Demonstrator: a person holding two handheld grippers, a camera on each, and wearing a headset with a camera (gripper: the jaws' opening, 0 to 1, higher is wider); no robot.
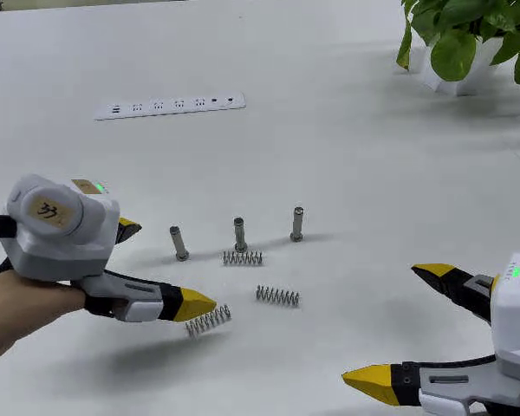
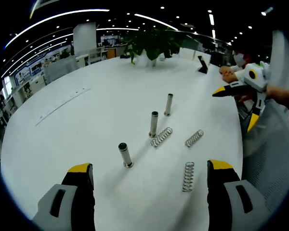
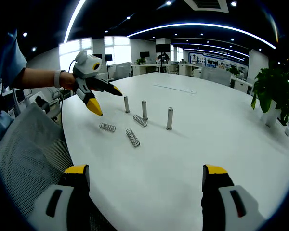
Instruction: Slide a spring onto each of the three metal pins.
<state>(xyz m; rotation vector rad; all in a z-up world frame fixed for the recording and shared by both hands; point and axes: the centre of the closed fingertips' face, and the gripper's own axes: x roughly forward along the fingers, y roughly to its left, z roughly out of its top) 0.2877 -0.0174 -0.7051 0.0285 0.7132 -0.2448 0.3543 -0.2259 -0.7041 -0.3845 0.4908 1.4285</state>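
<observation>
Three short metal pins stand upright in a row on the white table: left pin [image 1: 179,243], middle pin [image 1: 240,234], right pin [image 1: 297,224]. Three springs lie flat in front of them: one [image 1: 243,257] at the middle pin's foot, one [image 1: 277,295] nearer me, one [image 1: 208,320] beside the left gripper's lower yellow tip. My left gripper [image 1: 165,267] is open, just left of the pins and above the table, nothing between its jaws [image 2: 149,167]. My right gripper [image 1: 390,325] is open and empty at the front right, well away from the pins [image 3: 144,169].
A white power strip [image 1: 170,106] lies at the far side of the table. A green plant in a white pot [image 1: 468,43] stands at the back right. A grey mesh chair [image 3: 29,144] stands by the table edge.
</observation>
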